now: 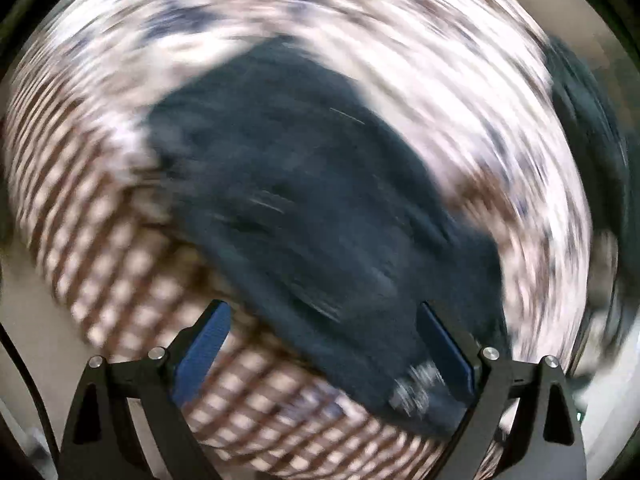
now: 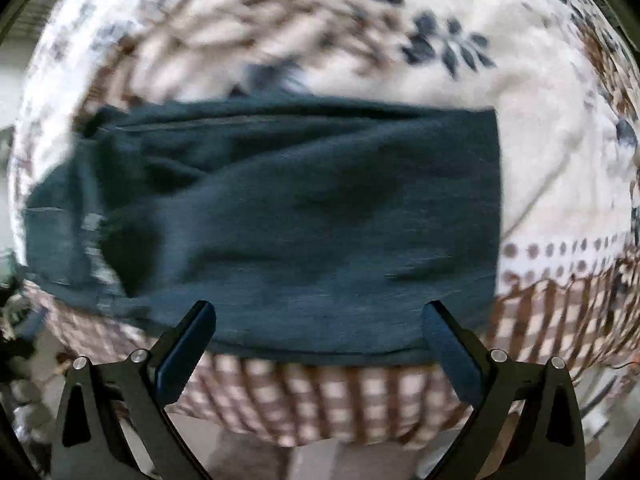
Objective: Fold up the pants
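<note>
Your left tool (image 1: 324,312) is spread wide with nothing pinched in it. Your right tool (image 2: 320,312) is spread wide too, and holds nothing. The dark green pants (image 2: 280,220) lie folded in a long block on the flowered cloth (image 2: 540,160), under both tools. The left view is very blurry, but the pants (image 1: 312,200) show there too.

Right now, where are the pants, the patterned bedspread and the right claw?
pants (image 2: 304,216), right wrist view, middle of the folded dark fabric
patterned bedspread (image 2: 560,184), right wrist view, bare pale part beside the pants
right claw (image 2: 318,320), right wrist view, midway between its open fingertips
</note>
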Demonstrator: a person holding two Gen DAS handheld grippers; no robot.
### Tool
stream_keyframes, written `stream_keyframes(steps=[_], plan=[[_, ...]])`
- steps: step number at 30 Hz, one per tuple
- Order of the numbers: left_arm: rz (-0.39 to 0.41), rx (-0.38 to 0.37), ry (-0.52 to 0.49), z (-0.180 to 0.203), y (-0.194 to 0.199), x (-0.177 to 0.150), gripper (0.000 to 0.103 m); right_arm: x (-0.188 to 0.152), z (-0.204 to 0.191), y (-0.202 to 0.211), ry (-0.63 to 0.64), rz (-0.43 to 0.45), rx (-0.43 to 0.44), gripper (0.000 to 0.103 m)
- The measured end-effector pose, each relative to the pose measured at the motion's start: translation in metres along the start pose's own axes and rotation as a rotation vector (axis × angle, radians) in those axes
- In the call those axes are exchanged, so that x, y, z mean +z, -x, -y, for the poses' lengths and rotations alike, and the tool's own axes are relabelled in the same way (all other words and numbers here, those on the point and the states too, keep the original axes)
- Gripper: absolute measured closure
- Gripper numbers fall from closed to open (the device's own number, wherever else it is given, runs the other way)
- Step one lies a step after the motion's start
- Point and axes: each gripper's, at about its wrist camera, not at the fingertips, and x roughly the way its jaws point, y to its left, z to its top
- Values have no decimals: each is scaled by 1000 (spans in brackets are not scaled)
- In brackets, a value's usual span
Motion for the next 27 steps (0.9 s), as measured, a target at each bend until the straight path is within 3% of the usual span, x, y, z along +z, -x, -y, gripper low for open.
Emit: stream_keyframes(steps=[2,6,8,12,15,19,21,27], plan=[[5,-4,135,-42,-8,13,8,-6,-24,12,10,25,29,0],[25,-2,305,-76,-31,22,8,-2,-54,32,88,58,22,0],[16,-25,314,-82,-44,30,8,27,-79,27,122,60,0,0],[9,-32,284,-80,-63,48,3,36,-118,7,156,46,-71,0],[-17,-93,310,-93,-70,59,0,41,-111,-3,143,18,-80,0],[7,-275,303,-119,-40,44,1,36,-112,-11,133,-11,-71,0],[25,-376,363,-139,-36,34,1,30,-108,-15,132,-28,-74,0],[64,-462,429,-142,-56,41,1,22,-96,-22,124,-70,-91,0]])
